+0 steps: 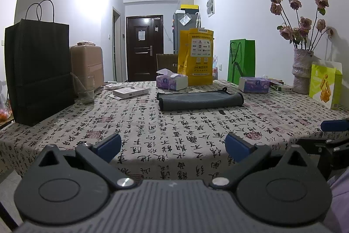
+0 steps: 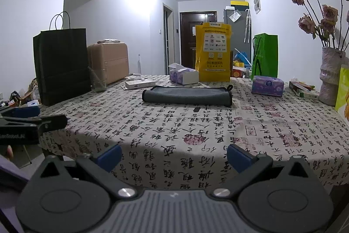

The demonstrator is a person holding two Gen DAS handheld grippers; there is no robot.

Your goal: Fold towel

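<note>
A grey towel (image 1: pixel 199 99) with a dark edge lies folded into a long flat strip on the table with the calligraphy-print cloth (image 1: pixel 165 123). It also shows in the right wrist view (image 2: pixel 187 95). My left gripper (image 1: pixel 173 145) is open and empty, held at the table's near edge, well short of the towel. My right gripper (image 2: pixel 174 155) is open and empty, also at the near edge. The right gripper shows at the right edge of the left wrist view (image 1: pixel 333 125). The left one shows at the left of the right wrist view (image 2: pixel 21 115).
Behind the towel stand two tissue packs (image 1: pixel 171 80) (image 1: pixel 254 84), a yellow bag (image 1: pixel 197 58) and a green bag (image 1: pixel 241 61). A black paper bag (image 1: pixel 38 71), a glass (image 1: pixel 85 88) and a flat white box (image 1: pixel 130 92) are at the left. A vase of dried roses (image 1: pixel 302 71) is at the right.
</note>
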